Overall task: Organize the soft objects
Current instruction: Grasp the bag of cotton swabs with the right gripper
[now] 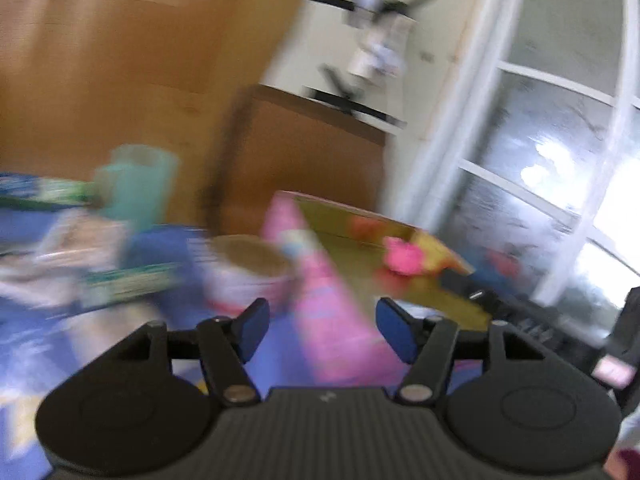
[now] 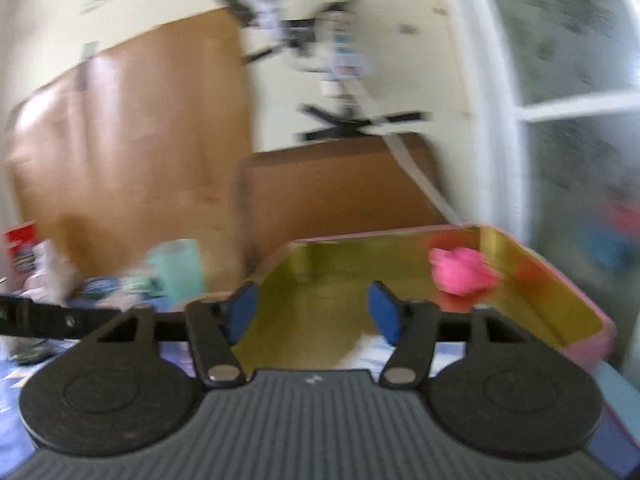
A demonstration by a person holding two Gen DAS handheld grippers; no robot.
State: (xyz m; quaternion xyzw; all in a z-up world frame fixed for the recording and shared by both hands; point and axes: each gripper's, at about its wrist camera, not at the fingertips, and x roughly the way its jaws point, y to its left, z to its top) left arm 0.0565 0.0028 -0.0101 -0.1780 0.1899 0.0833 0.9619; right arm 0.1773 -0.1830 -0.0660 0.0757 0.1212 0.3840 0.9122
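Both views are smeared by motion blur, so little fine detail can be read. The left hand-held gripper (image 1: 322, 330) is seen with its blue pads spread apart and nothing between them; the right hand-held gripper (image 2: 316, 312) is likewise spread and empty. A pink soft object (image 2: 462, 272) is seen lying inside an open box (image 2: 520, 264) with pink outer walls and a yellow-green lining, near its far right corner. Its exact kind cannot be made out. To the left, a teal cup (image 1: 138, 184), a round pale bowl (image 1: 250, 270) and printed packets (image 1: 120, 280) are only vaguely discernible on a blue patterned surface (image 1: 36, 336).
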